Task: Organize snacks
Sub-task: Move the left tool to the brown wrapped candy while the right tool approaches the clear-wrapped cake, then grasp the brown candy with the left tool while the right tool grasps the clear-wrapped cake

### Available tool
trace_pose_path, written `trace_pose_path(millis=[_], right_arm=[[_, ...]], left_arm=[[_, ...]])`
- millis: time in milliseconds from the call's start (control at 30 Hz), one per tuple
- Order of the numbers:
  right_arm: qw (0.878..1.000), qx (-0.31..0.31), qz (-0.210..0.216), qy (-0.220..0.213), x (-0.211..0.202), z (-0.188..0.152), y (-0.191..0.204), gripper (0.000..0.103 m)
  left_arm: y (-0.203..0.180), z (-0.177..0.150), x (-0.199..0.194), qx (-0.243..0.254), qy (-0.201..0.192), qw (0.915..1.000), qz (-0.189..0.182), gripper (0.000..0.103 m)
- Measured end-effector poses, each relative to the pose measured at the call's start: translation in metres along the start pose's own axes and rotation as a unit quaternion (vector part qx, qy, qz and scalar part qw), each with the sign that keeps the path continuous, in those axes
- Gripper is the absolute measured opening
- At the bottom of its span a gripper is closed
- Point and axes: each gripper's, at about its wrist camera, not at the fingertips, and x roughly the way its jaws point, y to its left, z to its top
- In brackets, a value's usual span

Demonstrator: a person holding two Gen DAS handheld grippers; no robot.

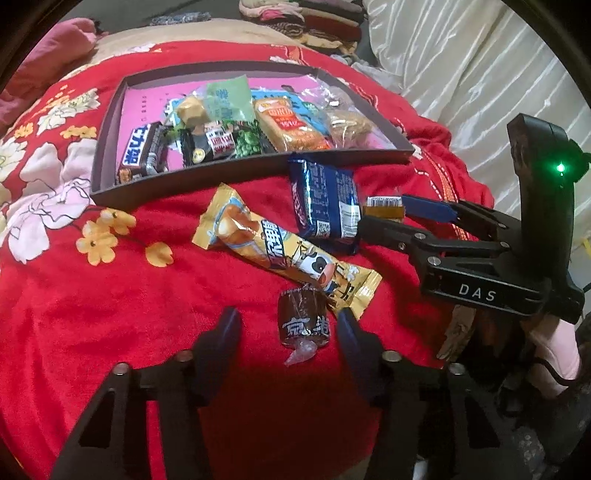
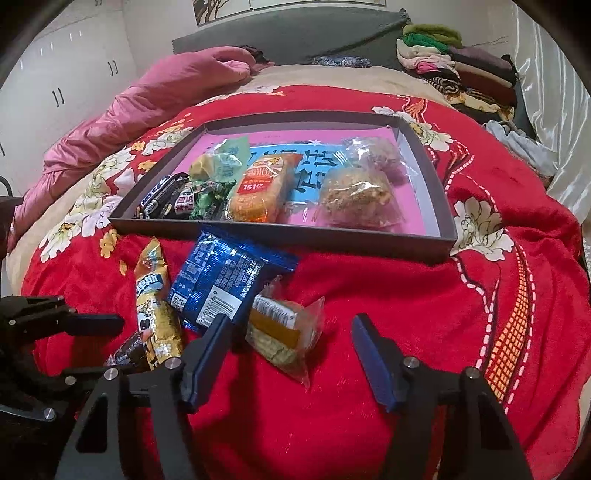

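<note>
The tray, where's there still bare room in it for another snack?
The tray has bare pink floor along its far wall and at its near right corner. Its left and middle are crowded, from the black bar to the orange cake pack.

Home bedroom: a red floral blanket [image 2: 369, 295] is covering a bed across most of both frames, with a pink quilt [image 2: 155, 96] bunching at the upper left of the right wrist view. Folded clothes [image 2: 461, 70] are piling at the upper right by a grey headboard [image 2: 295, 33]. White wardrobe doors [image 2: 74, 55] are showing far left, pale curtain [image 1: 461, 74] hanging upper right.
</note>
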Motion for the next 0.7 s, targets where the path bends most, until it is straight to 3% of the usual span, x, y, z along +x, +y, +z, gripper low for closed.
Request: trace_pose_path(millis=[233,367,700], right_arm=[[1.000,-0.005,0.005,0.000,0.000,-0.001,-0.004,0.063],[1.000,-0.007,0.004,0.004,-0.001,-0.004,-0.006,0.051],[1.000,-0.005,0.003,0.002,0.010,0.004,0.000,0.050]], left_arm=[[0.003,0.001,0.003,-0.006,0.003,1.0000,-0.001,0.047],[0.004,0.000,0.004,-0.007,0.004,1.0000,-0.002,0.047],[0.003,0.002,0.009,-0.012,0.005,0.9999,0.006,0.047]])
